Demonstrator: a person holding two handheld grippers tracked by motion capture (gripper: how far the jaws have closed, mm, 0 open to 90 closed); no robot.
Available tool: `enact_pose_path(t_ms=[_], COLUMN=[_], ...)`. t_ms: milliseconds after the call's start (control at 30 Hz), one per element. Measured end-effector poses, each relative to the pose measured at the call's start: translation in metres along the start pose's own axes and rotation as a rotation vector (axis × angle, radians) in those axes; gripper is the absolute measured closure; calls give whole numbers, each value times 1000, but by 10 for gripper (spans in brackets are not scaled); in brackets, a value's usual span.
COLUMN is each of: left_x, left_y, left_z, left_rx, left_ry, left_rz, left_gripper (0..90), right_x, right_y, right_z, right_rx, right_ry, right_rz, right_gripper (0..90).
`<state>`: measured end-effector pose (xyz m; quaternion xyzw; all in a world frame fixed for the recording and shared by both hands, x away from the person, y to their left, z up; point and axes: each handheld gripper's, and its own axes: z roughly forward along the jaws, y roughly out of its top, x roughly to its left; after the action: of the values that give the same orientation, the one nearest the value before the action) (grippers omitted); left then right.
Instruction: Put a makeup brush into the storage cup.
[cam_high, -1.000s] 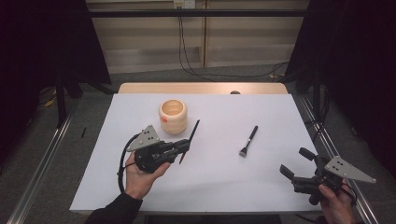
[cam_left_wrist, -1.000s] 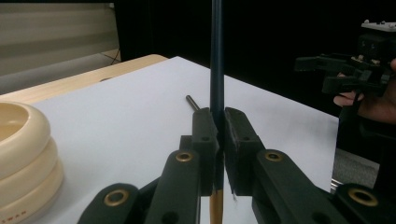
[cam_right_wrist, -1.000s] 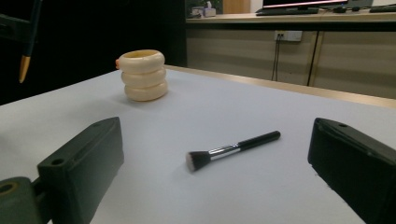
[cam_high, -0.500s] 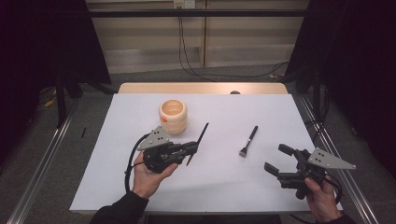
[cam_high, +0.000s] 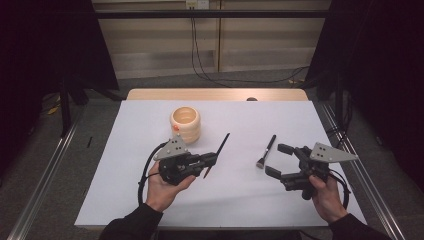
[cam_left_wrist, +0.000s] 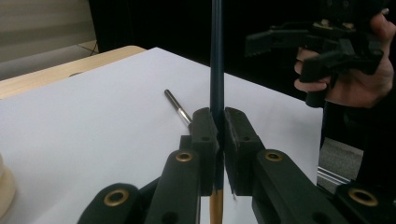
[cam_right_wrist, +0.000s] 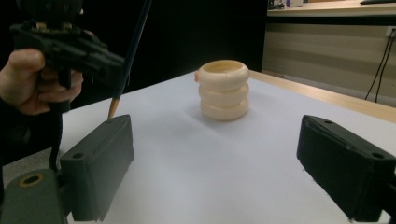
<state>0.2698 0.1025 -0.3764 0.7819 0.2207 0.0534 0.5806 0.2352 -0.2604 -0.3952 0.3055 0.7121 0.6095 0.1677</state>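
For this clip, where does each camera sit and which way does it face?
High view: above the person's side, looking forward and down on the white table; both forearms enter from below.
Left gripper view: along the left gripper, shut on a thin brush, toward the right gripper.
Right gripper view: between open jaws, toward the cream holder.
Both gripper views share the thin brush.

Only cup (cam_high: 186, 123) and brush (cam_high: 266, 150) interrupt the table (cam_high: 125, 190).

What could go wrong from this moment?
The left tool pinches the long brush low on its shaft, so the brush may pivot or slip on its way to the ribbed cup. The right tool is open close beside the short brush and may nudge it.
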Motion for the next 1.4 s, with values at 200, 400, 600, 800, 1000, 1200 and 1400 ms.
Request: enact_pose_path(t_ms=[200,400,600,800,1000,1200,1400], left_x=[-2,-3,-2,0,0,0,-4], left_y=[-2,-3,-1,-2,-2,-1,1], left_z=[-1,-1,0,2,7,12,16], left_rx=[5,22,72,125,209,278,320], left_ry=[-13,-31,-37,-44,-25,-41,-54], left_rz=[-1,4,21,25,34,49,70], left_gripper=[837,836,836,836,837,836,836], right_x=[1,3,10,10,7,7,7], right_y=[21,15,13,11,12,11,9], right_z=[22,34,38,41,39,41,46], right_rx=[-23,9,49,79,120,136,204], right_ry=[78,94,103,127,123,168,224], right_rz=[-30,15,-53,-60,-43,-51,-88], right_gripper=[103,43,62,144,232,311,321])
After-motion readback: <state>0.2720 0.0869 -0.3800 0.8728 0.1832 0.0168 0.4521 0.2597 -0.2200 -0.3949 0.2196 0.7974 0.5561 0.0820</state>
